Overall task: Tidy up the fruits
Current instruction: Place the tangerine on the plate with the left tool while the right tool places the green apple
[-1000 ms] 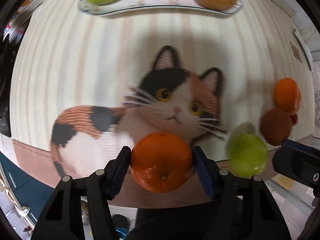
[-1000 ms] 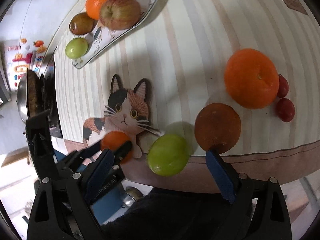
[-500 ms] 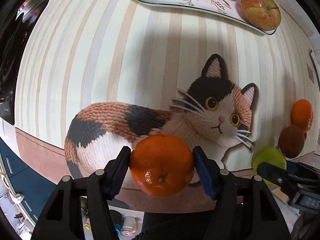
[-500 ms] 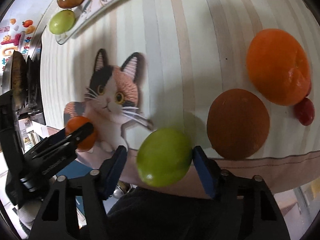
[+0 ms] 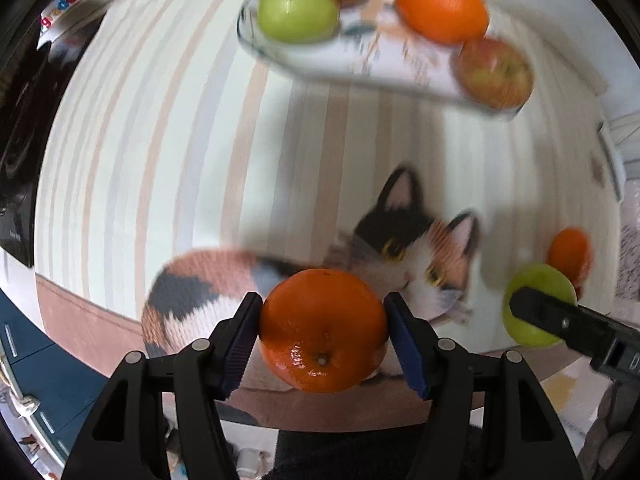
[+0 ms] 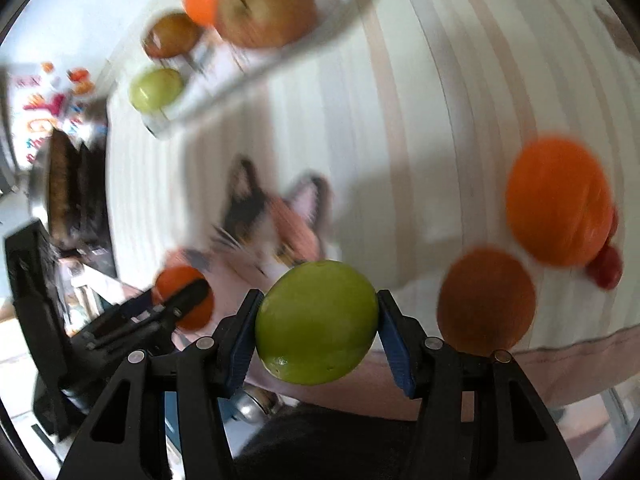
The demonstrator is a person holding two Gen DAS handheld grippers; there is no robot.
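- While both views are blurring at the edges, the left claw (image 5: 323, 330) is clamping a small orange (image 5: 323, 330) between its blue pads (image 5: 404, 344), the fruit's navel facing the camera.
- It is hanging over the near edge of the striped tabletop (image 5: 168, 140), in front of a cat-shaped mat (image 5: 224, 284) that is lying flat there.
- The right claw (image 6: 317, 322) is gripping a green fruit (image 6: 317, 322), both fingers pressing against its sides, also above the near tabletop edge.
- Seen from the left wrist, that green fruit (image 5: 538, 308) is showing at the right, partly behind a black finger of the right claw.
- Seen from the right wrist, the small orange (image 6: 184, 296) is showing at the lower left inside the other claw.
- A patterned tray (image 5: 384, 60) is sitting at the far side of the tabletop, holding a green fruit (image 5: 297, 12), a big orange (image 5: 442, 6), a red-yellow apple (image 5: 494, 74) and a brownish fruit (image 6: 172, 36).
- Loose fruit is lying on the tabletop to the right: a large orange (image 6: 558, 206), a brown round fruit (image 6: 486, 304) just beside it, and small red fruits (image 6: 606, 266) touching the orange's far side.
- A dark appliance (image 6: 64, 188) is standing beyond the tabletop's left edge; its details are too blurred to tell.
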